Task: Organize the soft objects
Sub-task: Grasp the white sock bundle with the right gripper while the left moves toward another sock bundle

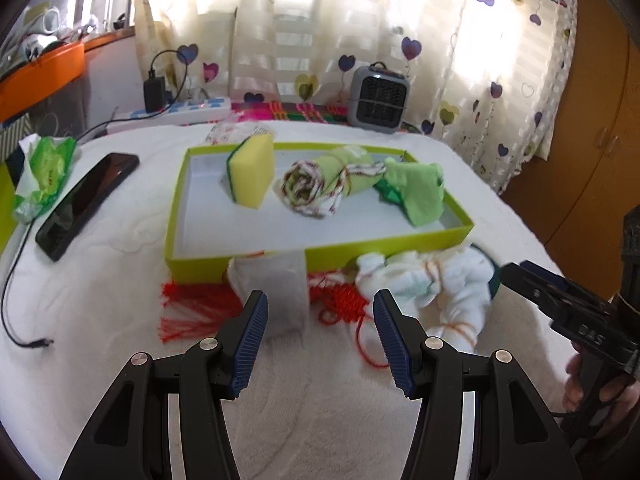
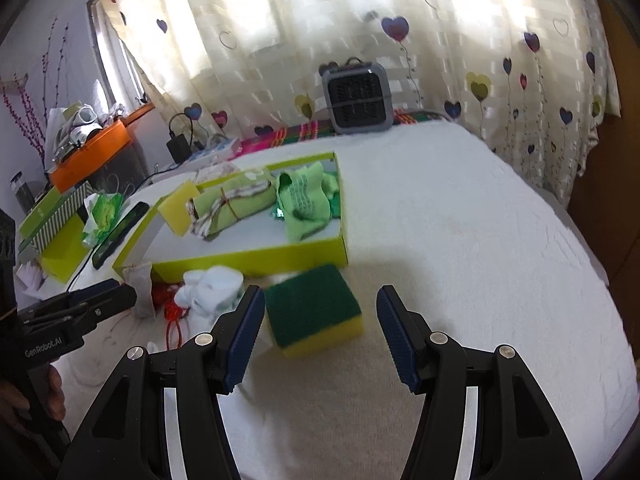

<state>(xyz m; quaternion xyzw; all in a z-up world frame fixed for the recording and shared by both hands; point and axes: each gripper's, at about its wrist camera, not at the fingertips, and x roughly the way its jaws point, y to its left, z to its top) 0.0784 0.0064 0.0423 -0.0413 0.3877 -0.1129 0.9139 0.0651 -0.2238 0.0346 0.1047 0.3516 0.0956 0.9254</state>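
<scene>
A: Nearest first: why are both tools held like that?

B: Each is spread wide with nothing between its pads, angled down at the white bed cover (image 2: 460, 240). The left tool (image 1: 320, 336) faces a small grey pouch (image 1: 276, 292) leaning on the box wall, with red tasselled cord (image 1: 192, 308) and a tied white cloth bundle (image 1: 432, 284) beside it. The right tool (image 2: 320, 332) lines up on the green-topped sponge (image 2: 314, 310), apparently ready to straddle it.

A: And beyond?

B: The lime-green box (image 1: 400, 246) already holds an upright yellow sponge (image 1: 252, 172), a rolled cloth (image 1: 320, 184) and green socks (image 1: 420, 188), so it seems to be the collecting place.
</scene>
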